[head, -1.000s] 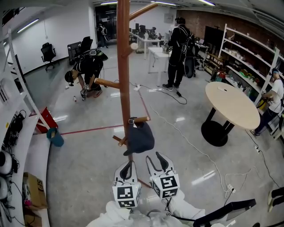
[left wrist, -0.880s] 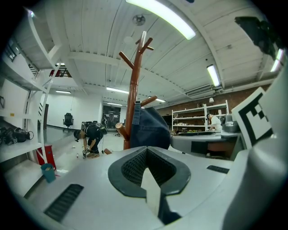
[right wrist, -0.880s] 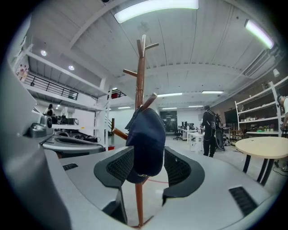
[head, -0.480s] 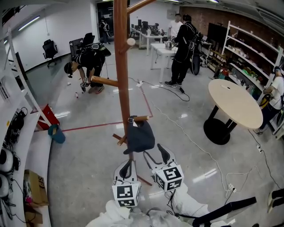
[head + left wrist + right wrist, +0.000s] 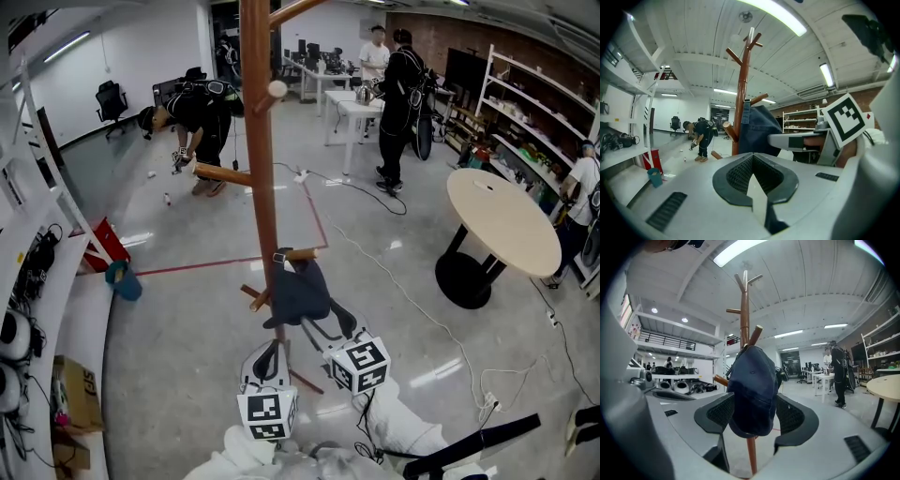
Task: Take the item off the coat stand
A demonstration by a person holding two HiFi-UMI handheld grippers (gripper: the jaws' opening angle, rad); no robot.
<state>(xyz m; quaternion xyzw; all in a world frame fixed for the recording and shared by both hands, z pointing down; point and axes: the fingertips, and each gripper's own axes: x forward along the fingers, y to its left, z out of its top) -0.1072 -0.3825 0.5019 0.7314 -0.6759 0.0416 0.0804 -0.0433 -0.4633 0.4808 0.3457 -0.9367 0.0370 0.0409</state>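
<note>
Pegs of smooth reddish wood flank the soft navy cap hung low on the coat stand, between ribbed jaws of the right gripper, just opened wide, while the left gripper has jaws pressed together.

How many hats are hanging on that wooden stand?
1: a dark blue cap hanging from a low peg on the stand. The upper pegs are bare in both gripper views.
</note>
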